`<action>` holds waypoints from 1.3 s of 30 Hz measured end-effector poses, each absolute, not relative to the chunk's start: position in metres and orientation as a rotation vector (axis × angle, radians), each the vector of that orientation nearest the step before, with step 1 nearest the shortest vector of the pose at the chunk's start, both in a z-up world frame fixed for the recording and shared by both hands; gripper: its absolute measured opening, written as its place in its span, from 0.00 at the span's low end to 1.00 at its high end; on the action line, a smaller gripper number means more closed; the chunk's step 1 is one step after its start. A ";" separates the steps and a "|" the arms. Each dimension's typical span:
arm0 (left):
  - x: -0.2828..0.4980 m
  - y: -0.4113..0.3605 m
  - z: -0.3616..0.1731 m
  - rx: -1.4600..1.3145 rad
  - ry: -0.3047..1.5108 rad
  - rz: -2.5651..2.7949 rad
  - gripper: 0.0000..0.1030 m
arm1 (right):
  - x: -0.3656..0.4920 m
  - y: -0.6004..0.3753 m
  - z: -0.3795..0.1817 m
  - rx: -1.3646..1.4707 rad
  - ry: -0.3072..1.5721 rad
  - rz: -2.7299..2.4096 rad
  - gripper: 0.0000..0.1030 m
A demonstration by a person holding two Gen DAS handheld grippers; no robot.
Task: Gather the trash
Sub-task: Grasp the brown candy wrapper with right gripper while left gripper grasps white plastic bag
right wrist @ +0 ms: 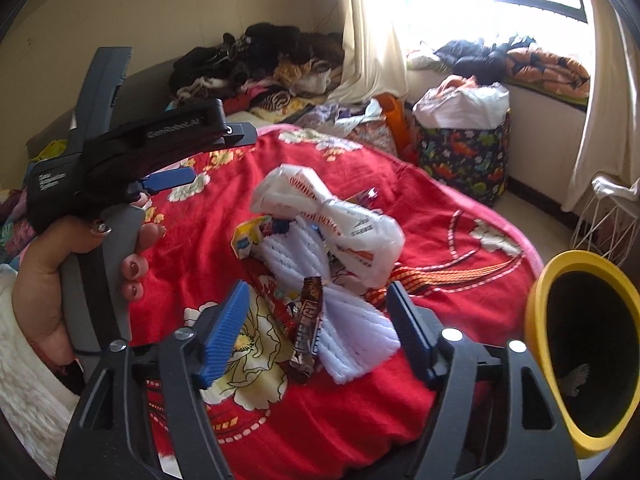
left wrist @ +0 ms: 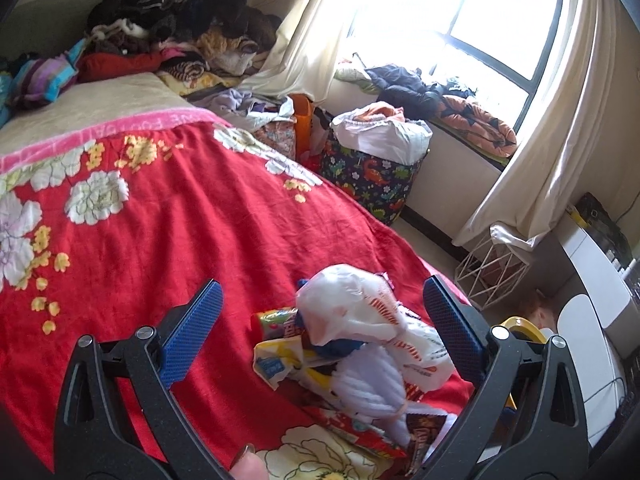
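While both claws gape, trash pile (right wrist: 320, 248) on red blanket (right wrist: 440, 320), yellow bin (right wrist: 538, 304) beside

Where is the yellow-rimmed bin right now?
In the right wrist view the yellow-rimmed bin sits at the far right edge, beside the red floral bedspread, right of the right gripper.

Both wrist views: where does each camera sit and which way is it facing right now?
Left wrist: on the left gripper, looking down across the red bedspread at the trash pile; a fingertip shows below.
Right wrist: on the right gripper, facing the trash pile; the left hand shows, yellow bin at right.
Shared: trash pile, bedspread, dinosaur-print basket.
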State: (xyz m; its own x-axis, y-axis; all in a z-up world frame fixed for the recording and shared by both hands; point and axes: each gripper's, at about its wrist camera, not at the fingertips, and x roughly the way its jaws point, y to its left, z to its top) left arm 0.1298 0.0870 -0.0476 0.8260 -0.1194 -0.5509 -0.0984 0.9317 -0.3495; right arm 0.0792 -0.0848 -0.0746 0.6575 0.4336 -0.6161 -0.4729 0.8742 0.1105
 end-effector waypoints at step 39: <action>0.151 0.067 -0.054 -0.449 0.623 -0.154 0.21 | 0.079 -0.104 -0.081 0.044 0.702 0.536 0.06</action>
State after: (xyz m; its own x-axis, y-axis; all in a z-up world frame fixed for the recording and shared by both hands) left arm 0.1506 0.0665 -0.0541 0.8045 -0.2715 -0.5282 0.0057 0.8929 -0.4503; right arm 0.0788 -0.1042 -0.0812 0.6345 0.4833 -0.6032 -0.4541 0.8646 0.2150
